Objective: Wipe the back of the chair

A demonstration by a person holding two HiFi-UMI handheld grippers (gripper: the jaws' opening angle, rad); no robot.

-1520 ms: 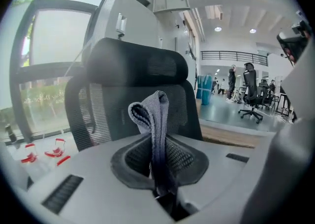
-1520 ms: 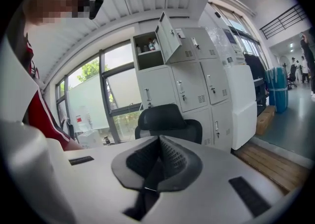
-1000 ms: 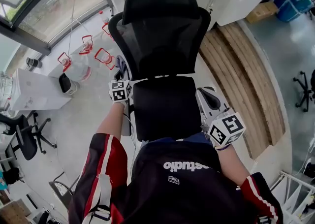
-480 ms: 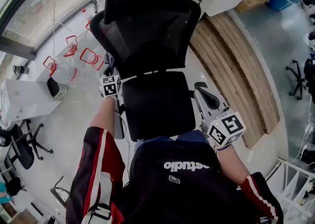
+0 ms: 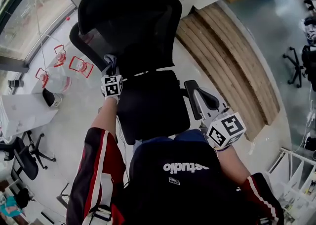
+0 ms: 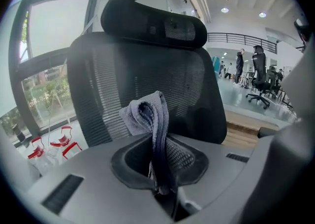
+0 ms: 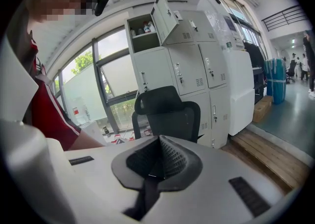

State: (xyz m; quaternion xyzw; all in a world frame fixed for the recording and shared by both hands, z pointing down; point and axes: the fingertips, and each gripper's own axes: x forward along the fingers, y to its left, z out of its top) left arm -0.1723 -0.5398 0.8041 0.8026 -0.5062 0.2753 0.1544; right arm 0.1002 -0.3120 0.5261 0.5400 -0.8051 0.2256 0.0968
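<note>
While you face the black mesh chair [image 5: 133, 26], your left gripper [image 6: 160, 183] pinches a folded grey cloth [image 6: 147, 117], held upright close to the backrest's lower left edge. Your right gripper [image 7: 152, 166], jaws pressed together on nothing, hangs beside the armrest [image 5: 202, 98] on your right.

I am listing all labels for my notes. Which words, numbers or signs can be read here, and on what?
"studio", upside down, first letters unclear: white print on the person's dark top.
Marker cubes: square patterns only, no words.
Lockers: any labels too small to read.
</note>
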